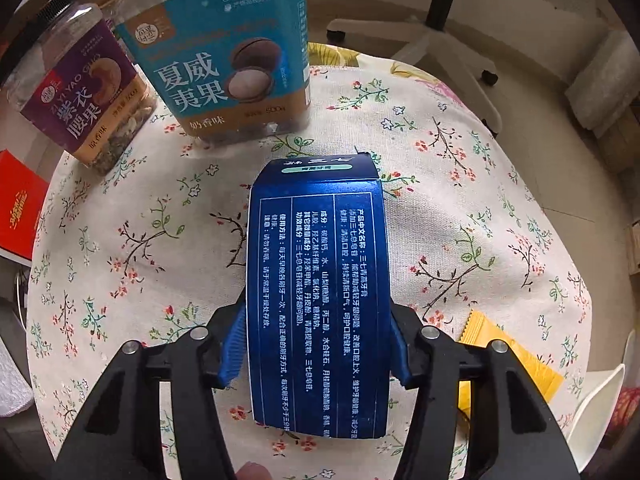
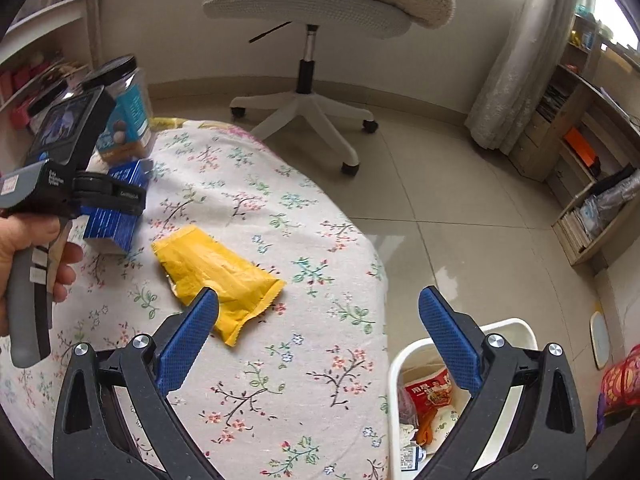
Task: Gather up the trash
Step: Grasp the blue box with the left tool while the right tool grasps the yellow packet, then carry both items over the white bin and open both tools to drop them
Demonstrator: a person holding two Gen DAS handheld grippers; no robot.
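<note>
While the left hand point(image 2: 24, 248) squeezes its grey handle at the left edge of the right-wrist view, the left gripper point(image 1: 318, 344) pinches a blue carton point(image 1: 318, 288) by its long sides, both ridged blue pads pressed flat against the cardboard. That carton, printed with white text, stands on its end on the flowered tablecloth point(image 1: 160, 208), near the middle of the left-wrist view. Behind it, toward the upper left of that view, a purple-labelled nut jar point(image 1: 84, 92) leans beside a taller blue-labelled nut jar point(image 1: 224, 60), and a red box point(image 1: 20, 208) shows at the far left edge. Just right of the carton, a yellow wrapper point(image 2: 216, 276) lies flat and crumpled on the cloth, apart from the carton. The right gripper point(image 2: 320, 336) hangs above the table's rim with its jaws spread wide and nothing between them; its left pad sits over the wrapper's near corner in the picture, though I cannot tell whether it touches. At the lower right, a white bin point(image 2: 404, 360) stands on the tiled floor beside the table, with packets already inside. A white swivel chair point(image 2: 308, 96) stands beyond the table.
</note>
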